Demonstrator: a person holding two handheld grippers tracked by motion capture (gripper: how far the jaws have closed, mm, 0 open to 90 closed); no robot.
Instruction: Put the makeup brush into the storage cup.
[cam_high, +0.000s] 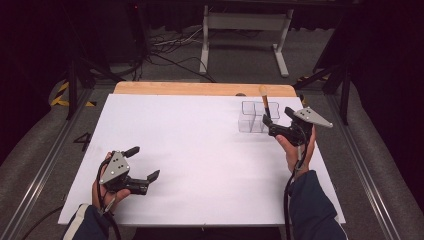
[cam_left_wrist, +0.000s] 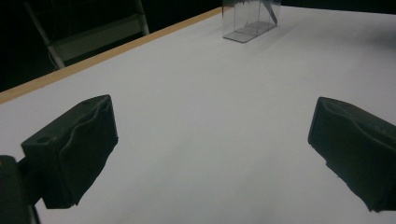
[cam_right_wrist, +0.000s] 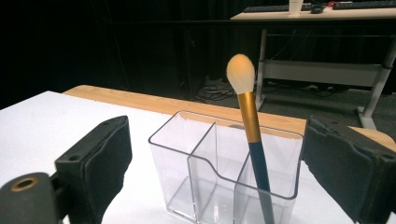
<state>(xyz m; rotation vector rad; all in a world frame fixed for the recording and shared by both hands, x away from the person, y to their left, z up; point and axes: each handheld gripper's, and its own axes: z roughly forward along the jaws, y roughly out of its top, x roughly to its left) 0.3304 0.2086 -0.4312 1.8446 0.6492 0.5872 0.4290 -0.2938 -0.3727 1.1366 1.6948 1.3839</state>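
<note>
Looking straight along my right gripper (cam_right_wrist: 215, 177), I see the makeup brush (cam_right_wrist: 251, 135) standing in the clear organizer (cam_right_wrist: 196, 186), dead ahead and between my two black fingers (cam_right_wrist: 95, 163). They are spread wide, one on each side of the box, holding nothing. The brush sits in the compartment on the right of this view, handle down, pale fluffy head up, and it tilts a little so the head leans toward the left while the dark lower handle runs down toward the right. So its long axis is near upright, and that is what matters: my fingers stand to either side of it, across the shaft, not along it.

From the high view, the right gripper (cam_high: 274, 127) is just beside the organizer (cam_high: 252, 120) at the far right of the white desk (cam_high: 190, 150), with the brush (cam_high: 264, 102) poking up above the box's rim. I cannot tell from here whether a finger touches the plastic wall.

My left gripper (cam_high: 145, 165) is well apart, down at the near left of the desk, fingers (cam_left_wrist: 70, 154) wide and empty over bare white surface. Its own view puts the organizer (cam_left_wrist: 250, 23) far off at the top edge.

I judge the right hand is the one for this brush: it is far nearer, and already lined up with the shaft.
</note>
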